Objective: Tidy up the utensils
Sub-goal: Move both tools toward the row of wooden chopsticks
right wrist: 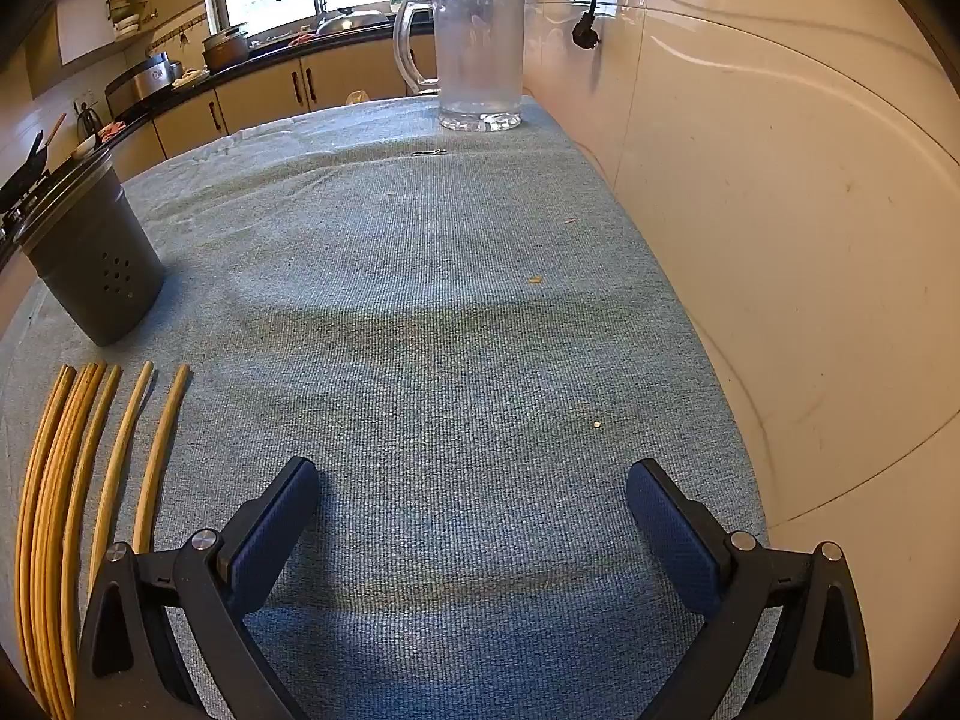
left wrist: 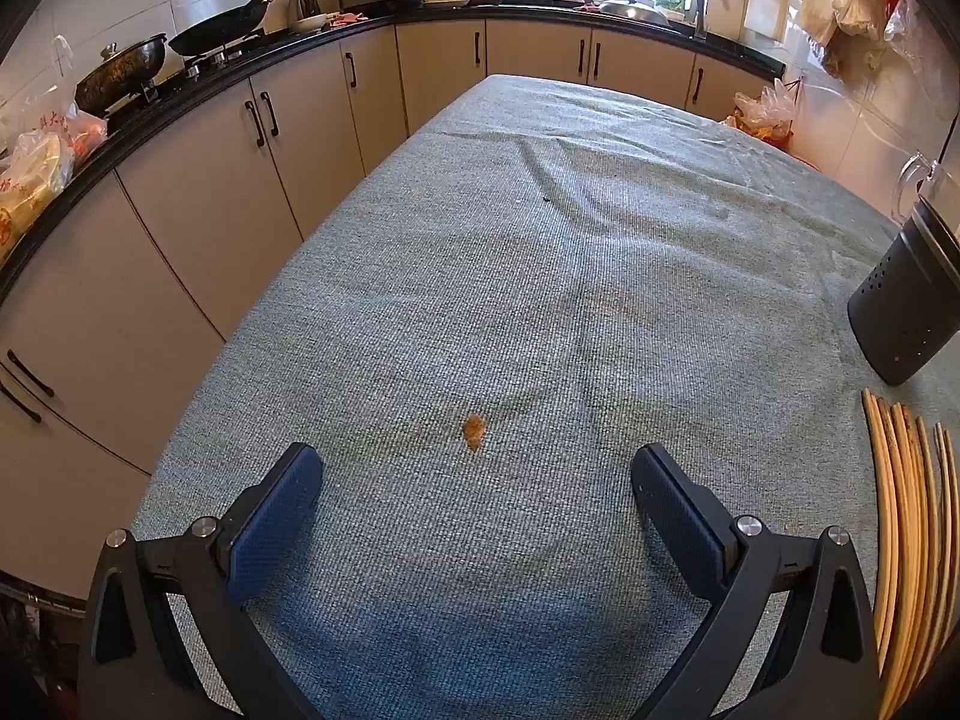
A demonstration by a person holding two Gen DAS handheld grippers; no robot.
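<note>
Several bamboo chopsticks (left wrist: 906,540) lie side by side on the blue-grey tablecloth (left wrist: 510,300), at the right edge of the left wrist view. The right wrist view shows the same chopsticks (right wrist: 78,480) at its left edge. Just beyond them stands a dark perforated utensil holder (right wrist: 90,252), seen as a holder (left wrist: 906,312) at the far right from the left wrist. My left gripper (left wrist: 477,480) hovers open over bare cloth, left of the chopsticks. My right gripper (right wrist: 474,492) is open too, over bare cloth to the right of the chopsticks. Neither holds anything.
A clear glass mug (right wrist: 474,54) stands at the table's far end by the tiled wall (right wrist: 780,240). An orange stain (left wrist: 473,429) marks the cloth. Kitchen cabinets (left wrist: 210,210) and a black counter with pans (left wrist: 120,69) run along the left.
</note>
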